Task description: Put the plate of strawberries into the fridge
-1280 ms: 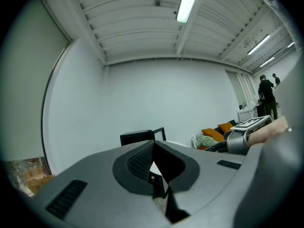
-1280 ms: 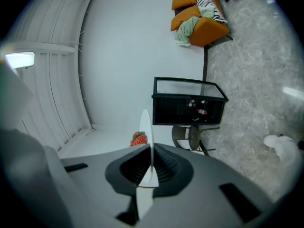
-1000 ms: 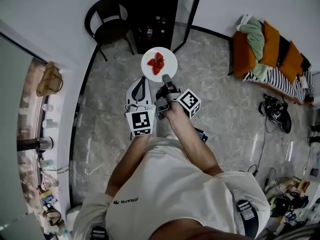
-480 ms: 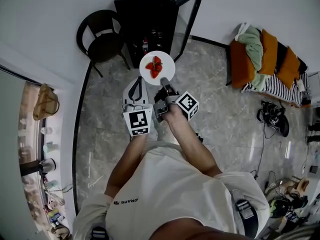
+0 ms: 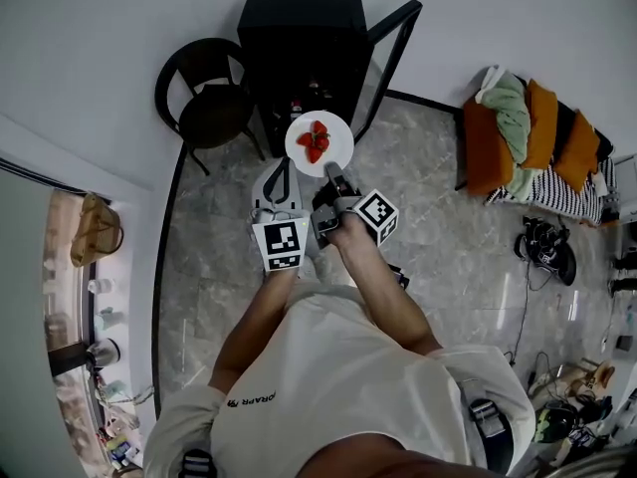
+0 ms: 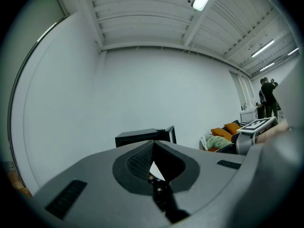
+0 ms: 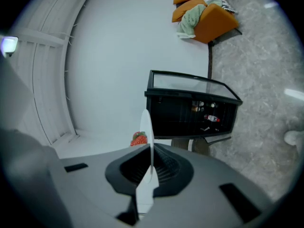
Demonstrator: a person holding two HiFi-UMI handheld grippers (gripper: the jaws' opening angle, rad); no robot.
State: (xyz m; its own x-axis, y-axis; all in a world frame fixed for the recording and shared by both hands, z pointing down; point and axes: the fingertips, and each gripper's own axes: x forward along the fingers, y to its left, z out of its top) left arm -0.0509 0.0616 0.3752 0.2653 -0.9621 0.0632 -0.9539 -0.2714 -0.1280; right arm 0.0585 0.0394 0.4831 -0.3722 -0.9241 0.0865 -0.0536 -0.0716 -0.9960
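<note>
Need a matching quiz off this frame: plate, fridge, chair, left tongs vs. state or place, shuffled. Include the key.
Things
1. plate
2. fridge
3. chair
4. left tongs

States or places
A. shut, nothing between them
B. door swung open
C. rim clamped in the right tongs
D. by the wall, beside the fridge

Pairs: 1-C, 2-B, 3-D, 4-A
</note>
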